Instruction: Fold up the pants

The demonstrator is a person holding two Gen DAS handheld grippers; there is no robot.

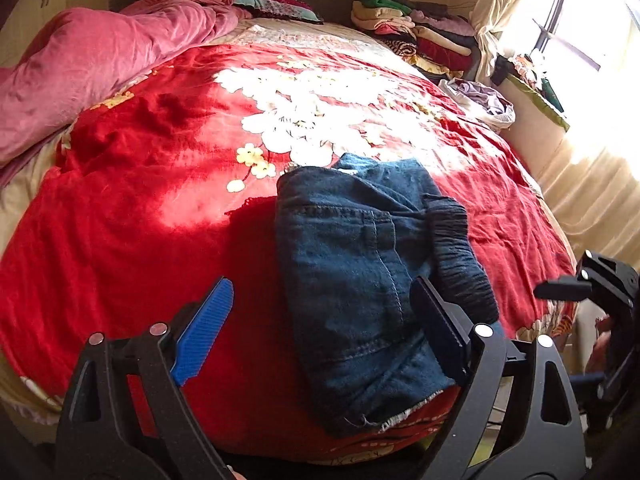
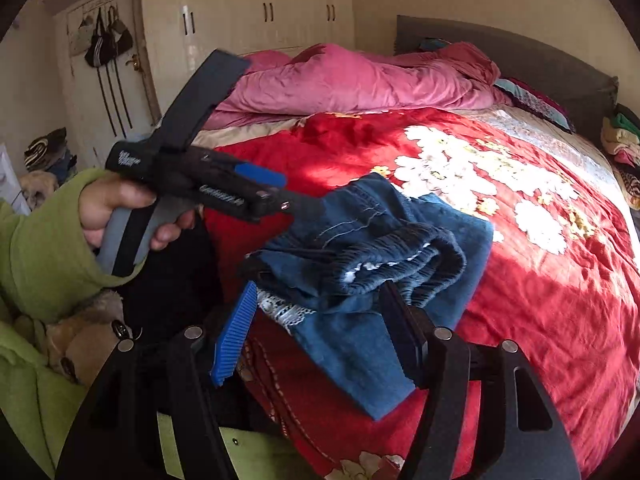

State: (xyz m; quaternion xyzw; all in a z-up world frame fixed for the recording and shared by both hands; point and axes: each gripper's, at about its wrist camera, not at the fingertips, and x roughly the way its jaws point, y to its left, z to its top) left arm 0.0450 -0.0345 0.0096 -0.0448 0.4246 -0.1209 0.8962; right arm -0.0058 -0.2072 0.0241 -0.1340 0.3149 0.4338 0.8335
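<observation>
Lying folded on the bed, jeans (image 1: 360, 280) sit below each wide-open hand-held gripper (image 1: 320, 320).

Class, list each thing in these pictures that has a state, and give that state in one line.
Denim pants: folded into a bundle, lying on the red floral blanket.
Left hand-held gripper: open, holding nothing.
Right hand-held gripper: open, holding nothing.
Pink duvet: crumpled.
Wardrobe doors: closed.

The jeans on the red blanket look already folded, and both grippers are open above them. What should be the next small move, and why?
Probably lower the left gripper to flatten the bulging waistband. The jeans lie as a compact bundle on the red blanket, but the waistband stands up loosely. Both the left and the right gripper are open and hold nothing.
</observation>
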